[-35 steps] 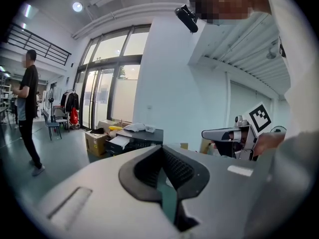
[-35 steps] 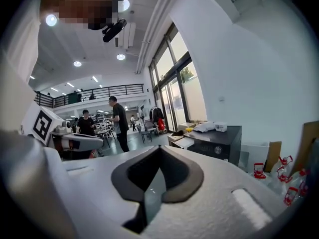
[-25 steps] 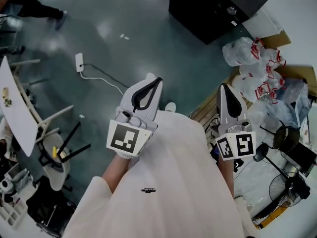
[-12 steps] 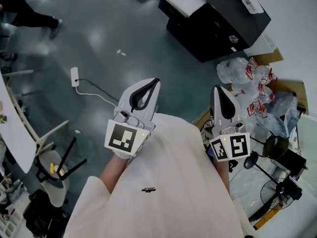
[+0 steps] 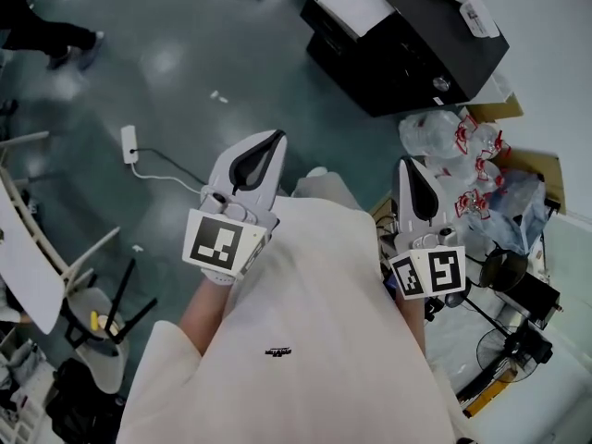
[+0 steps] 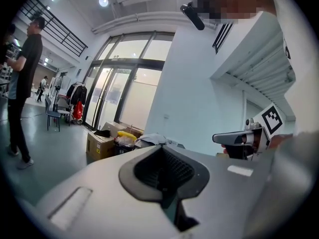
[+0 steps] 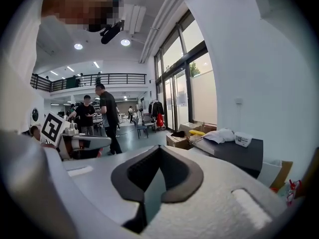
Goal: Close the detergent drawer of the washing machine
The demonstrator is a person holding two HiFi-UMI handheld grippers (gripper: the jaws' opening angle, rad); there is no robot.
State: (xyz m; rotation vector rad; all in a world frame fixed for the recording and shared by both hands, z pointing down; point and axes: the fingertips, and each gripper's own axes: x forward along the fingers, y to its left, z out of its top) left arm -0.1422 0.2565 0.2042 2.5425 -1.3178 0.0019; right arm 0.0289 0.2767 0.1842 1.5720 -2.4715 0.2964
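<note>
Tongs together: left gripper (image 5: 270, 142), right gripper (image 5: 413, 166)

Open-plan lab or workshop hall
Polished grey floor (image 5: 185, 81), tall glazed wall (image 6: 124, 83), railed mezzanine (image 7: 99, 78), cardboard box (image 6: 98, 144), black cabinet (image 5: 407, 44), people standing (image 7: 107, 116) near a chair (image 6: 52, 116)
</note>
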